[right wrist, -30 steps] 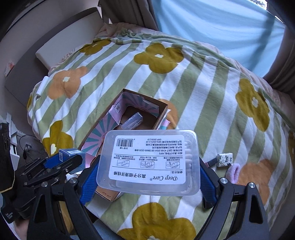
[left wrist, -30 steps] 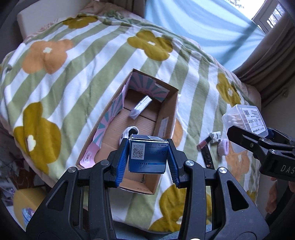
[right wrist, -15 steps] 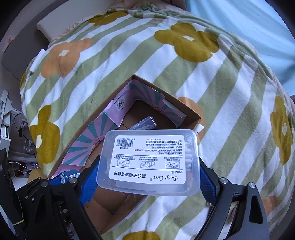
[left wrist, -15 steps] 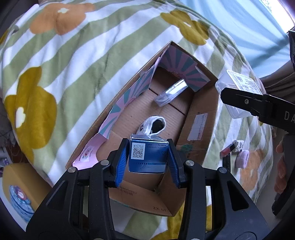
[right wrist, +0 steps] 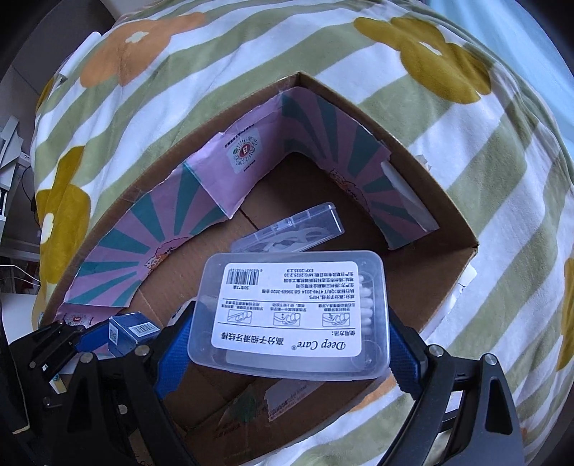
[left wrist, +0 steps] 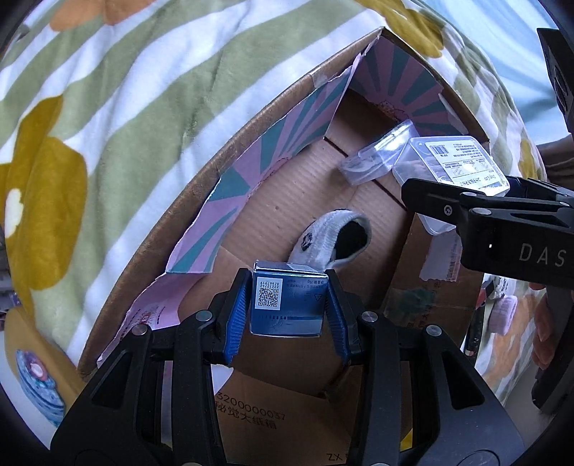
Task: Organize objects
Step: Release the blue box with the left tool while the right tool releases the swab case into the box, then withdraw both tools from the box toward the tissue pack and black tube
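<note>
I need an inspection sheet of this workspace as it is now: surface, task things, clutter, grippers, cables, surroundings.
Surface: green-and-white striped blanket with yellow and orange flowers, covering a bed.
Job's things: open brown cardboard box with pink-and-teal paper lining; inside lie a clear slim plastic case and a white-and-black sock.
Clutter: small pink and dark items on the blanket beside the box; too blurred to name.
Grippers: left hand-held gripper shut on a small blue carton with a QR code; right hand-held gripper shut on a clear plastic floss-pick box with a white label; both over the box.
Cables: thin wires at the far left.
Surroundings: light blue curtain.
</note>
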The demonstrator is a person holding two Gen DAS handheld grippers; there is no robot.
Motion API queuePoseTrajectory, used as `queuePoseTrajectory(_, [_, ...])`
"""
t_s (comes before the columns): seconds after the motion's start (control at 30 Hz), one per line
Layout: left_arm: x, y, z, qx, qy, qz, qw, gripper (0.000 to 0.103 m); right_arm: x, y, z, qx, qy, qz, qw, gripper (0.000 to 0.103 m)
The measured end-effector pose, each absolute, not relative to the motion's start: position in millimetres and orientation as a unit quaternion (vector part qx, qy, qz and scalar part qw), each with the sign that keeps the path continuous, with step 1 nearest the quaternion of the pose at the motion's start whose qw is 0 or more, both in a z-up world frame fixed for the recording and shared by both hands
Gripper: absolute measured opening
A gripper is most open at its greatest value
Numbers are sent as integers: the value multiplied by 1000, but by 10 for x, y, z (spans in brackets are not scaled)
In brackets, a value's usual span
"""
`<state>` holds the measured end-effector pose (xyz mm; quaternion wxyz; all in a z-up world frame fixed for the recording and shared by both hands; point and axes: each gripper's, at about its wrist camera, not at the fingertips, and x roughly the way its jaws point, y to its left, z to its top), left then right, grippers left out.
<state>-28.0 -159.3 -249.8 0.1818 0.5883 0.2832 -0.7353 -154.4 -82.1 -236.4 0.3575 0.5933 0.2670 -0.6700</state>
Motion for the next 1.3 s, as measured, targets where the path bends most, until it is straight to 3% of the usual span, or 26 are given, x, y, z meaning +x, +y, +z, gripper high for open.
queuePoseTrajectory(0.3, [-282,-1544,-2549,596,272,-732,184,37,-1546,-843,-2390,586,270,-670,367,91])
queuePoseTrajectory(0.33, [-297,-1520,-2546,600,264,-732,186,40,-1541,-844,-2388,584,272,-671,366,91])
queuePoseTrajectory(0.37, [-310,-1503,-2537,602,257,-733,186,47,-1538,-842,-2388,584,272,-672,365,91])
queuePoseTrajectory(0.4, [-320,-1483,-2521,601,252,-735,187,73,-1530,-845,-2385,582,272,-672,368,92])
queuePoseTrajectory(0.43, [-325,-1458,-2503,594,261,-741,174,90,-1517,-850,-2380,581,274,-672,369,96])
queuePoseTrajectory(0.5, [-359,-1378,-2466,583,262,-752,161,103,-1487,-858,-2373,580,270,-669,378,102])
queuePoseTrajectory(0.97, [-447,-1142,-2353,588,239,-756,159,103,-1383,-745,-2225,570,249,-680,388,102])
queuePoseTrajectory(1.3, [-229,-1066,-2021,577,220,-772,150,103,-1242,-590,-1801,556,229,-701,383,102])
